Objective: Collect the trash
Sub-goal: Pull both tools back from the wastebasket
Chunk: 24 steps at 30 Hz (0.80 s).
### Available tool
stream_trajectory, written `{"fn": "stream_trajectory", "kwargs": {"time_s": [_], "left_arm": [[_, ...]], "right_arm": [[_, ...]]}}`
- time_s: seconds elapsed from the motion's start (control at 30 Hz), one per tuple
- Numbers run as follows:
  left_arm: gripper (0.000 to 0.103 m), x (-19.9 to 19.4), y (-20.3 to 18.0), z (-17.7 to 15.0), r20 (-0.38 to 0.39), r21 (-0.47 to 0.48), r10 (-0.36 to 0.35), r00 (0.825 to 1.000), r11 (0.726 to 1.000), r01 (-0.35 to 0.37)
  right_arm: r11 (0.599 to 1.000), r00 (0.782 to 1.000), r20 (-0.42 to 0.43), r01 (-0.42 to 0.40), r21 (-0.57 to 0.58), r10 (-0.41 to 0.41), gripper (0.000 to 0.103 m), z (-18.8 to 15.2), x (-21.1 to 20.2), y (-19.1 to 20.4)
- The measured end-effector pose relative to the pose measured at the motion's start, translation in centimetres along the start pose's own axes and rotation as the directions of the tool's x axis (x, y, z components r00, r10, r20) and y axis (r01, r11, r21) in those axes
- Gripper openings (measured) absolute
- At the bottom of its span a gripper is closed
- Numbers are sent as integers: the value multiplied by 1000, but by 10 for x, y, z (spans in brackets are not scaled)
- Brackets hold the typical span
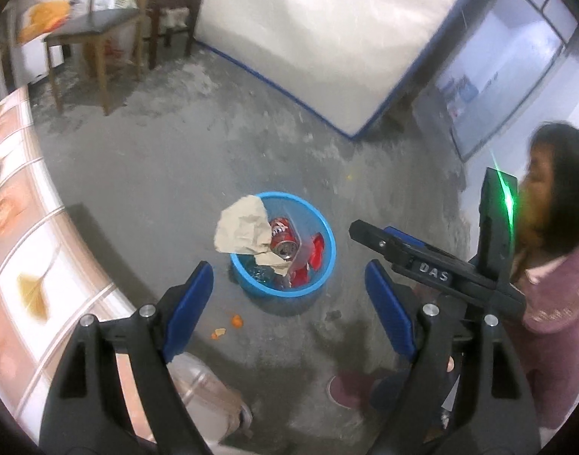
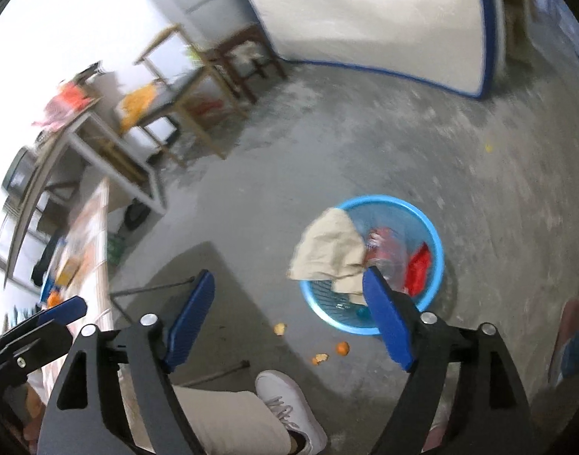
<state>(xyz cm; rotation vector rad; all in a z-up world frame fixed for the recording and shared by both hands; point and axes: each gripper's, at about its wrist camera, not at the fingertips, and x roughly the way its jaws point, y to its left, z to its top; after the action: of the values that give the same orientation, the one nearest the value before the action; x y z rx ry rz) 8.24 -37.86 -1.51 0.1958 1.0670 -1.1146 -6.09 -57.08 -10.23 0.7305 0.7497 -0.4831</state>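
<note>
Bin (image 1: 325, 235): blue, on the concrete floor (image 1: 156, 174), holding a can (image 1: 281, 237), red wrappers and crumpled paper (image 1: 242, 227) draped over its rim.
Left gripper (image 1: 289, 311), right gripper (image 2: 289, 314): fingers spread, nothing between them, both well above the bin.
Remaining trash: orange peel (image 2: 319, 358) on the floor just beside the bin.
Next pick, as judged: approach low and straddle one scrap.
Obstructions: white shoe (image 2: 289, 405) near the peel; a bystander's pink sleeve (image 1: 554, 303) close to the right.

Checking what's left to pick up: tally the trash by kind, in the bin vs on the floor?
In or on the blue bin:
Crumpled brown paper: 1
Red can: 1
Red wrapper: 1

On the floor by the bin:
Orange peel bits: 3

Total: 6
</note>
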Motion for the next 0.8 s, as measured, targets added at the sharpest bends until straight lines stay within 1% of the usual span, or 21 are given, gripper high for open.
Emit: {"fn": "stream_trajectory", "kwargs": {"time_s": [0.07, 0.13, 0.2, 0.3, 0.37, 0.47, 0.63, 0.8], "left_arm": [[78, -23, 11, -13, 38, -19, 32, 999, 999, -31], [78, -43, 23, -24, 69, -40, 61, 996, 998, -58], [78, -60, 34, -35, 89, -66, 75, 993, 995, -69], [78, -75, 46, -47, 100, -94, 93, 991, 992, -84], [78, -85, 53, -55, 113, -111, 105, 988, 990, -92], [78, -99, 61, -61, 142, -136, 112, 983, 986, -93], [78, -120, 72, -71, 188, -159, 116, 975, 983, -86], [78, -133, 85, -78, 210, -191, 133, 969, 977, -93]], "right_arm": [[999, 1000, 25, -16, -33, 17, 89, -4, -14, 20], [997, 998, 57, -21, -70, 25, 93, -9, -29, 42], [995, 995, 99, 31, -93, -22, 96, -14, -42, 63], [985, 982, 163, 115, -126, -93, 97, -21, -59, 87], [979, 978, 171, 145, -142, -120, 97, -24, -64, 100], [976, 978, 164, 151, -154, -126, 97, -27, -67, 113], [974, 972, 170, 185, -128, -162, 97, -30, -72, 127], [969, 969, 180, 199, -149, -171, 97, -33, -75, 141]]}}
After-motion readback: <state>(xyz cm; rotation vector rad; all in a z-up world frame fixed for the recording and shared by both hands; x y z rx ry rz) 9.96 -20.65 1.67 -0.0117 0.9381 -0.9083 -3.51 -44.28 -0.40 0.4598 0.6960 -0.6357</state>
